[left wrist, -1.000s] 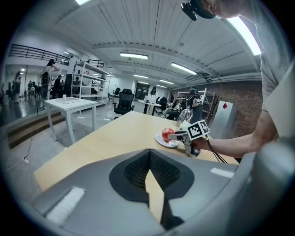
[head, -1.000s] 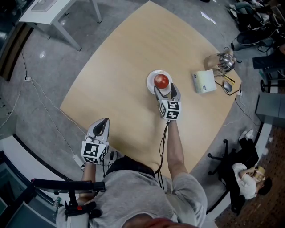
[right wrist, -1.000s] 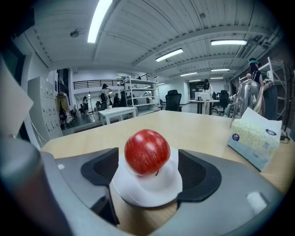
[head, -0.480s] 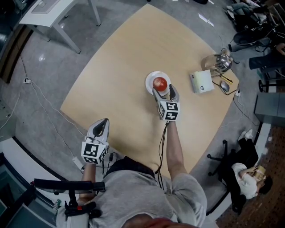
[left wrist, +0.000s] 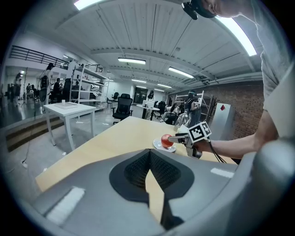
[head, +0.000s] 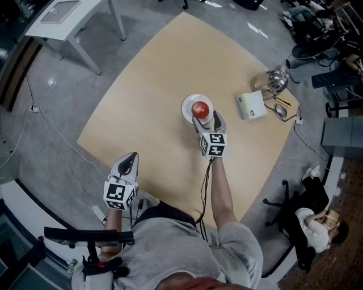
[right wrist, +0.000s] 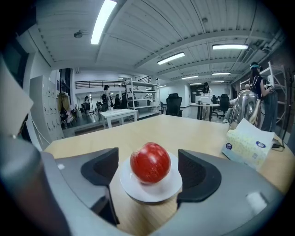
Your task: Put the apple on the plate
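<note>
A red apple [head: 199, 109] rests on a small white plate [head: 186, 105] near the middle of the wooden table [head: 153, 79]. My right gripper [head: 206, 118] is open just on the near side of the plate. In the right gripper view its jaws stand on either side of the apple [right wrist: 150, 162] without touching it, and the plate [right wrist: 152, 189] lies between them. My left gripper [head: 132, 156] is shut and empty, hovering at the table's near-left edge. From the left gripper [left wrist: 150, 171] view, the apple [left wrist: 167, 140] and the right gripper [left wrist: 179, 137] show far off.
A tissue box [head: 250, 105] lies to the right of the plate, with a metal kettle [head: 275, 81] and small items [head: 282, 109] behind it near the table's right edge. A white side table [head: 62, 14] stands at the far left. Cables run over the floor.
The head view has shifted a little, so everything sits slightly higher and to the left. The apple stays on the plate between the open right jaws. The left gripper has not moved.
</note>
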Tool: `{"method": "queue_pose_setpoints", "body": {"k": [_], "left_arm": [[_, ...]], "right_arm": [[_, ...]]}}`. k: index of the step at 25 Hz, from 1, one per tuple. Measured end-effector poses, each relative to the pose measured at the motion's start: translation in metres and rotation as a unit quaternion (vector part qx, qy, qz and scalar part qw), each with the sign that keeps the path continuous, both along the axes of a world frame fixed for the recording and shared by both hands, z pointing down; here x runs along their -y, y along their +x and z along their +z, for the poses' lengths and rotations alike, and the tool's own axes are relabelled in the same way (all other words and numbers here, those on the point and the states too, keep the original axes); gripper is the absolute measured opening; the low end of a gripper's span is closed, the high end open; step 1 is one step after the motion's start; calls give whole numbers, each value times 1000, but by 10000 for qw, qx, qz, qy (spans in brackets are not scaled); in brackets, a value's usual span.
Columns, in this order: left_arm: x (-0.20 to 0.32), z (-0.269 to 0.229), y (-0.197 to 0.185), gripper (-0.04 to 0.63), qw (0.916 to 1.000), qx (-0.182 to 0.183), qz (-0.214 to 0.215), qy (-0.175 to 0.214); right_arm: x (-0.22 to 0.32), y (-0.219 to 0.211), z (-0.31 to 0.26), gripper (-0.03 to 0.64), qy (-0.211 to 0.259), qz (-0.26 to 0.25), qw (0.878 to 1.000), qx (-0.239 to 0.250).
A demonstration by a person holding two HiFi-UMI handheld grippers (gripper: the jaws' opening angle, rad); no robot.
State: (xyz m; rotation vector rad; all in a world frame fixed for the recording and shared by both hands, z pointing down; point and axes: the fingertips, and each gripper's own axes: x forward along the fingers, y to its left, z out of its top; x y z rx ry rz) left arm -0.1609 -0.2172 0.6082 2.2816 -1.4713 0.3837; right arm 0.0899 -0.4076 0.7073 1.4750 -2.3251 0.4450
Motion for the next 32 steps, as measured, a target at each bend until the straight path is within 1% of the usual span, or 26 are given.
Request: {"method": "queue_pose_setpoints", "body": {"k": [14,22,27,32], "left_arm": [[-13,-24,5,18,9995,11,16,304],[-27,-41,6,18,9988,43,19,495],[-46,-65,13,18,9980,78,29,633],[-52,-65,12,18,9976,72,33,694]], "right_arm": [[-30,5,-29,399,151,7,9999,40],[-54,2,-54,391,291,-40,9995,117],[-81,5,-76,388,340,-82,9992,178],[-93,3,-79,382,359,-68,9990,242]]}}
